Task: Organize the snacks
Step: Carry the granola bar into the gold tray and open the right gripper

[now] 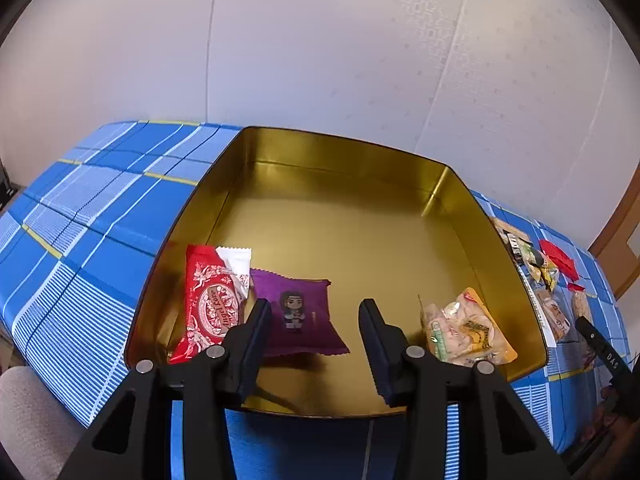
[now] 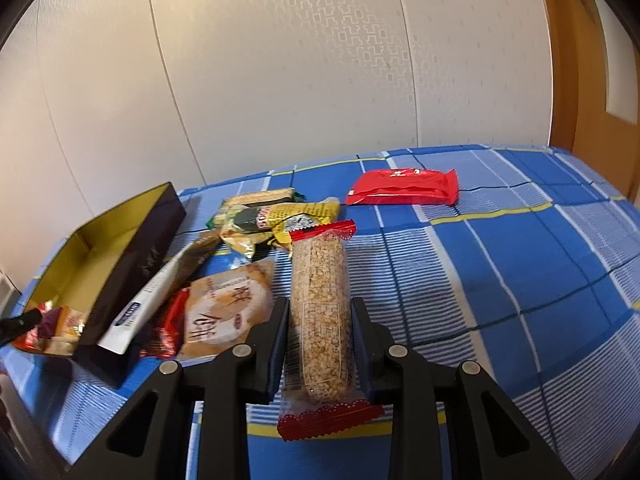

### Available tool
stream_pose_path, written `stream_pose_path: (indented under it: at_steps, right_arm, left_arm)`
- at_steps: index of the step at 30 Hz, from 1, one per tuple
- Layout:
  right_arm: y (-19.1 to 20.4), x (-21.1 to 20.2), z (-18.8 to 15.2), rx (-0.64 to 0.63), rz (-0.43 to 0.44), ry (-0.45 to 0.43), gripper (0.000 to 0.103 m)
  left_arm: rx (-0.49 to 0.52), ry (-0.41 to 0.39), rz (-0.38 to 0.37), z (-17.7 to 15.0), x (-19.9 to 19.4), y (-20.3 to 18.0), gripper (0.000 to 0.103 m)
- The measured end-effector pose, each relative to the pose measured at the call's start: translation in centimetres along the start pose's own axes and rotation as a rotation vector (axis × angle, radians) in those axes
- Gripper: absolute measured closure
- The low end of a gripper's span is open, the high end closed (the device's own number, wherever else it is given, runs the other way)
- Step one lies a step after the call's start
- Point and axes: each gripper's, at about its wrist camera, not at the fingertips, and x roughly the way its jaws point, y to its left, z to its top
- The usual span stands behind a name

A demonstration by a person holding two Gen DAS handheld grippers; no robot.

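A gold-lined tin box (image 1: 460, 204) sits on the blue plaid cloth. Inside it lie a red packet (image 1: 208, 304), a purple packet (image 1: 300, 312) and a clear orange-edged snack bag (image 1: 464, 328). My left gripper (image 1: 316, 320) is open and empty above the box's near side, over the purple packet. My right gripper (image 2: 320, 320) has its jaws on both sides of a long clear grain bar with red ends (image 2: 320, 312), which lies on the cloth. The box also shows at the left of the right wrist view (image 2: 132, 264).
Beside the box's outer wall lie a white tube-like packet (image 2: 148, 304), a beige cracker packet (image 2: 228, 308), yellow-green packets (image 2: 280, 220) and a dark red wrapper (image 2: 168, 328). A red packet (image 2: 404, 188) lies farther back. A wooden door (image 2: 600, 80) stands at the right.
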Motion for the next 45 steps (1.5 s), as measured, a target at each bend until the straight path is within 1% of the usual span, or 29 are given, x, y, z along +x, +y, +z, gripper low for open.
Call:
stream_pose_path:
  at_steps: [5, 8, 14, 17, 21, 23, 28, 31, 34, 39, 41, 43, 45]
  right_arm:
    - [1.1, -1.0, -0.4, 0.015, 0.041, -0.017, 0.073]
    - [2.9, -1.3, -0.4, -0.003, 0.079, -0.017, 0.073]
    - [8.4, -1.7, 0.3, -0.089, 0.189, -0.001, 0.073]
    - [11.2, -1.1, 0.8, -0.118, 0.24, 0.033, 0.073]
    - [14.4, 0.1, 1.6, -0.149, 0.282, 0.076, 0.073]
    - [15.7, 0.5, 1.8, -0.174, 0.286, 0.095, 0.073]
    - [18.3, 2.6, 2.1, -0.225, 0.257, 0.156, 0.073]
    - [19.1, 3.9, 2.4, -0.253, 0.244, 0.169, 0.073]
    - [20.0, 4.9, 3.0, -0.293, 0.212, 0.179, 0.073]
    - [20.6, 6.3, 3.7, -0.335, 0.169, 0.171, 0.071]
    - [20.6, 6.7, 3.9, -0.34, 0.173, 0.158, 0.069]
    - [20.4, 6.6, 4.2, -0.338, 0.179, 0.137, 0.063]
    - [19.7, 6.1, 4.5, -0.306, 0.198, 0.114, 0.063]
  left_arm:
    - [0.03, -0.022, -0.013, -0.2, -0.7, -0.4, 0.057]
    - [0.056, -0.032, -0.009, -0.4, -1.0, -0.5, 0.057]
    - [0.087, -0.044, -0.019, -0.8, -1.5, -0.7, 0.057]
    - [0.089, -0.039, -0.025, -0.8, -1.6, -0.7, 0.057]
    - [0.086, -0.032, -0.025, -0.9, -1.7, -0.7, 0.057]
    - [0.087, -0.028, -0.025, -1.0, -1.8, -0.7, 0.057]
    - [0.085, -0.028, -0.03, -1.1, -1.9, -0.8, 0.057]
    - [0.086, -0.035, -0.031, -1.0, -2.1, -0.8, 0.057]
    - [0.083, -0.036, -0.032, -1.0, -2.1, -0.8, 0.057]
    - [0.08, -0.039, -0.032, -1.1, -2.2, -0.9, 0.057]
    - [0.082, -0.039, -0.031, -1.1, -2.2, -0.9, 0.057]
    - [0.081, -0.036, -0.032, -1.1, -2.2, -0.9, 0.057]
    - [0.077, -0.035, -0.038, -1.2, -2.2, -0.9, 0.057]
